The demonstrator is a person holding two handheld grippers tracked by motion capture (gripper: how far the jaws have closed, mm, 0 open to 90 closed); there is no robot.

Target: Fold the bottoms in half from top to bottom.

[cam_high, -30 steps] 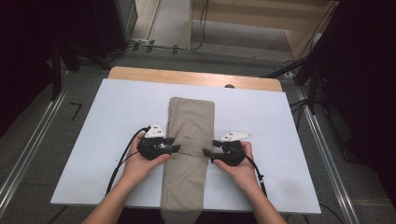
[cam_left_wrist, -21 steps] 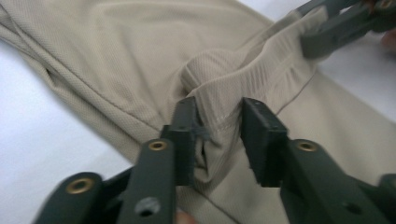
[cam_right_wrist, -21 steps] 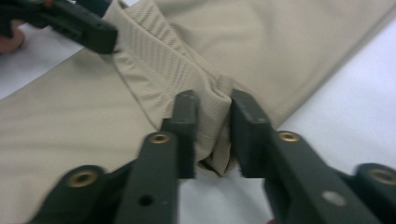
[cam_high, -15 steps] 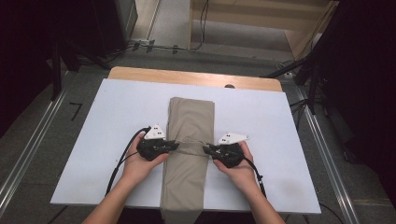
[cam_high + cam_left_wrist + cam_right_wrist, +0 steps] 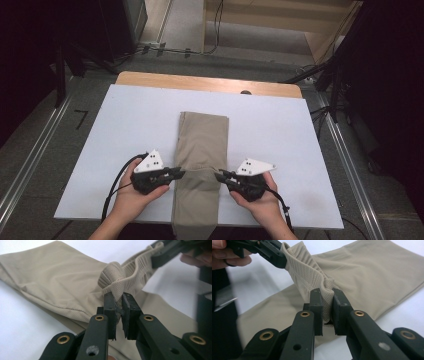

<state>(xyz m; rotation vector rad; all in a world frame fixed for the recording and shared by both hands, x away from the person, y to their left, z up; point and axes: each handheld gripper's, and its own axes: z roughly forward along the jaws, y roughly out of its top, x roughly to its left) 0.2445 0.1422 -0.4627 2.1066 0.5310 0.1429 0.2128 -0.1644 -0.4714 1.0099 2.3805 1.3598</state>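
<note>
A long beige cloth (image 5: 202, 150), folded into a narrow strip, is lying down the middle of a white board (image 5: 125, 125) on the table, its near end hanging over the edge closest to the person. The left gripper (image 5: 176, 174) is sitting at the strip's left edge and the right gripper (image 5: 219, 176) at its right edge, both held low over the board by the person's hands, each with a black cable trailing back toward the wrist. In the left gripper view the two black jaws are standing almost together, having just been closing, and they are pinching a bunched ridge of the ribbed fabric (image 5: 117, 293) between their pads; the cloth is rising off the board there in a small hump. In the right gripper view the jaws have likewise just been closing and are clamping a gathered fold of the same fabric (image 5: 325, 298), which is stretching as a raised band across to the other gripper's jaws at the upper left. Between the two grips the cloth is lifting slightly and narrowing, while the far part of the strip is lying flat on the board.
</note>
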